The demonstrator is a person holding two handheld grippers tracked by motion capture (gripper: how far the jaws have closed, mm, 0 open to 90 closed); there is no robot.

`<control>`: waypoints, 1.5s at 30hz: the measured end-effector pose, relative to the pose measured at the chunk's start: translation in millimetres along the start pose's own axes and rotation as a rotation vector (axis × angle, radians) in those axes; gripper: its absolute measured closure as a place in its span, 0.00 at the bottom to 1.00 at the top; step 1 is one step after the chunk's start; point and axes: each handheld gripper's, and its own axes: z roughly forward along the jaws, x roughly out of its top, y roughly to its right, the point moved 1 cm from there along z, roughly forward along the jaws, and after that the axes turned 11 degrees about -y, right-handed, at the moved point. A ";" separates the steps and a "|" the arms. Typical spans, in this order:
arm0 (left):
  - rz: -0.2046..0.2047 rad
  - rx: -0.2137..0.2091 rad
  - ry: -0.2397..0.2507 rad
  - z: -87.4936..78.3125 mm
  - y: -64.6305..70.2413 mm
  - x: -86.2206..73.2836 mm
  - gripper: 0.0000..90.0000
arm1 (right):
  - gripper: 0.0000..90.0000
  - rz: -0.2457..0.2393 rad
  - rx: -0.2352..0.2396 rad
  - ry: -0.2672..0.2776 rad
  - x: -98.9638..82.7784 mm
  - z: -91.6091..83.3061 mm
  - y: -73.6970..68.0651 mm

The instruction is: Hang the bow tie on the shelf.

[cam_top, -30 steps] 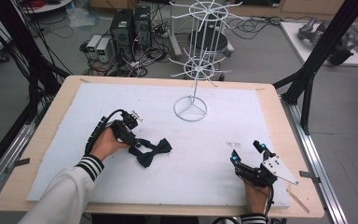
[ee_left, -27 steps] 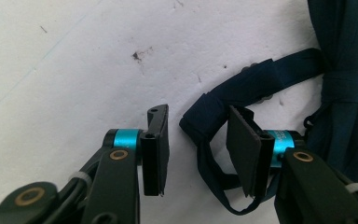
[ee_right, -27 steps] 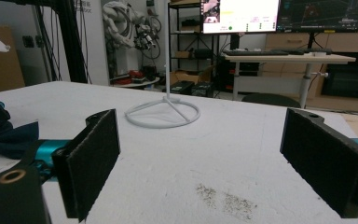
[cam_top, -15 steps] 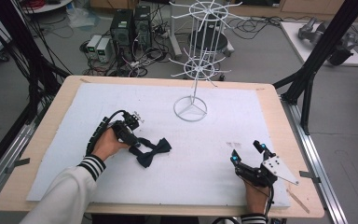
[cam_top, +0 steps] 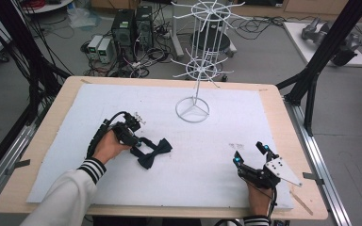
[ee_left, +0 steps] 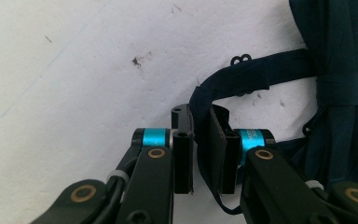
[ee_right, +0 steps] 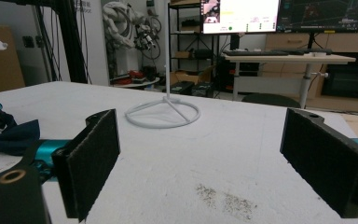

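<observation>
Navy cloth, soft and light: the bow tie (cam_top: 154, 151) lies at 9 o'clock of the table (cam_top: 268, 101). My left gripper (ee_left: 200, 154) has just closed, pinching its thin strap (ee_left: 242, 77); my right gripper (ee_right: 214, 158) gapes idle.

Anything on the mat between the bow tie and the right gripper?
Nothing: in the high view the white mat lies bare between the bow tie and the right gripper, apart from faint dark specks.
</observation>
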 end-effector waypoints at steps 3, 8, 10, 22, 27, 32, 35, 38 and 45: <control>0.000 0.004 0.039 -2.7 -0.5 -1.2 0.90 | 0.12 -0.001 0.000 0.001 0.0 0.0 -0.1; -0.002 0.015 0.088 -6.5 -1.5 -3.6 0.90 | 0.12 -0.001 -0.001 0.001 0.0 0.0 -0.1; -0.001 0.022 0.102 -7.4 -1.8 -4.7 0.90 | 0.12 -0.003 -0.001 0.002 0.0 0.1 -0.1; -0.003 0.033 0.250 -15.7 -2.9 -9.0 0.90 | 0.12 -0.004 -0.001 0.003 0.0 0.1 0.0; -0.003 0.044 0.344 -24.4 -3.9 -10.2 0.90 | 0.12 -0.003 -0.001 0.002 0.0 0.1 -0.1; -0.010 0.086 0.415 -31.0 -2.9 -11.4 0.90 | 0.12 -0.004 -0.001 0.002 0.0 0.0 -0.2; -0.011 0.095 0.458 -33.5 -2.8 -11.7 0.90 | 0.12 -0.004 -0.001 0.003 -0.1 0.0 -0.1; -0.011 0.099 0.516 -37.0 -3.1 -12.4 0.90 | 0.12 -0.005 -0.001 0.003 -0.1 0.1 -0.1; -0.033 0.092 0.607 -45.0 -4.1 -12.7 0.91 | 0.12 -0.004 -0.001 0.003 -0.1 0.1 -0.1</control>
